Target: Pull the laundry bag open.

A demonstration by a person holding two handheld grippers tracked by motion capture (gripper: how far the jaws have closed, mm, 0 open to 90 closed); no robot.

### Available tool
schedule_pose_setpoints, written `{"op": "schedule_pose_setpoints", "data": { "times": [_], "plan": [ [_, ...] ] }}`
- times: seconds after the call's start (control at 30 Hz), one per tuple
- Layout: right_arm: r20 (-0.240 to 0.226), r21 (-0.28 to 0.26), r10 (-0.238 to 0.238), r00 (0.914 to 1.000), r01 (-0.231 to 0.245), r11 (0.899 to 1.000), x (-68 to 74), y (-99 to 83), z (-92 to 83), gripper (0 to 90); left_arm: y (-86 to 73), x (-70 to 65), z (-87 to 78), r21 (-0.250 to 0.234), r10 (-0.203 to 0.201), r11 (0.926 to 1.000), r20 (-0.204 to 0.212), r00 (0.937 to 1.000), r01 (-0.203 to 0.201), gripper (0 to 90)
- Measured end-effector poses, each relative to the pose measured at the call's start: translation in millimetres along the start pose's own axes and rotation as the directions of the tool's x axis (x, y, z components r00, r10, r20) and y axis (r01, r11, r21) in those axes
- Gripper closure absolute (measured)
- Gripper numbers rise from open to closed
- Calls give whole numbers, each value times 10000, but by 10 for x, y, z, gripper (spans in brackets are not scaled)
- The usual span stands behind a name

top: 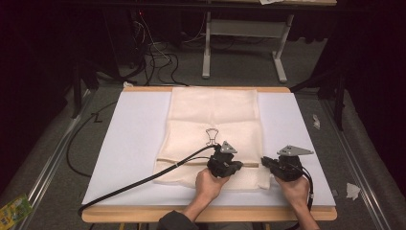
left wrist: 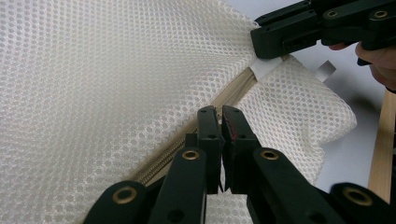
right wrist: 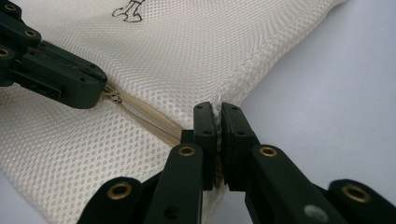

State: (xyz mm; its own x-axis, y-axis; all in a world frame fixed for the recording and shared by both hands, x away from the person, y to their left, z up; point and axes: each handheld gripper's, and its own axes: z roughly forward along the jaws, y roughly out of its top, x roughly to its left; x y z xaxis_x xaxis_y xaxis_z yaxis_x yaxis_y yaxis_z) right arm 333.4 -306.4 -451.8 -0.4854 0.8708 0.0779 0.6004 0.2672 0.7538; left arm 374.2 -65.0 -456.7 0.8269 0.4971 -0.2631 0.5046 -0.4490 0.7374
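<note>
Mesh bag, zipper being worked — both tools pinched shut on it.

Cream mesh laundry bag [top: 213, 134] lies flat mid-table on the white sheet [top: 129, 143], zipper [top: 191, 162] running across its near end. Left tool [top: 238, 166] is clamped together at the zipper line, likely on the slider, though the pull itself is hidden. Right tool [top: 265, 161] is clamped on the zipper's end tab [left wrist: 264, 69] at the bag's 3 o'clock edge. The bag looks light, floppy and snag-prone, and will bunch if pushed. Best hold: the stiff tab and slider, not the mesh; keep the zipper taut. A printed clip logo [top: 211, 135] sits toward 12 o'clock of the left tool.
</note>
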Motion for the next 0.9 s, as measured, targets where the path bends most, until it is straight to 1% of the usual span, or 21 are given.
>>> {"op": "schedule_pose_setpoints", "data": {
  "times": [0.13,0.2,0.3,0.43,0.63,0.8,0.9],
  "plan": [
    [32,22,-13,10000,13,10000,5,9,-2,870,-4,8,-4,-45,17,10000,33,10000,-17,874],
    [69,38,-4,10000,4,10000,9,9,-1,870,-8,10,-12,-52,49,10000,-28,10000,-49,874],
    [50,48,22,10000,-22,10000,6,10,-4,869,-11,15,-15,-73,-22,10000,29,10000,22,874],
    [51,92,-97,9999,97,9999,8,29,-20,870,-17,19,-26,-95,21,10000,21,10000,-21,874],
    [66,72,11,10000,-12,10000,10,25,-8,869,-27,30,-66,-110,29,9999,-24,10000,-29,874],
    [86,103,-23,10000,22,9999,7,24,-5,869,-47,55,-77,-156,-122,9998,26,9999,123,874],
    [82,115,-67,9999,66,9999,3,25,-4,869,-44,62,-77,-173,-118,9998,51,9999,118,874]
  ]
}}
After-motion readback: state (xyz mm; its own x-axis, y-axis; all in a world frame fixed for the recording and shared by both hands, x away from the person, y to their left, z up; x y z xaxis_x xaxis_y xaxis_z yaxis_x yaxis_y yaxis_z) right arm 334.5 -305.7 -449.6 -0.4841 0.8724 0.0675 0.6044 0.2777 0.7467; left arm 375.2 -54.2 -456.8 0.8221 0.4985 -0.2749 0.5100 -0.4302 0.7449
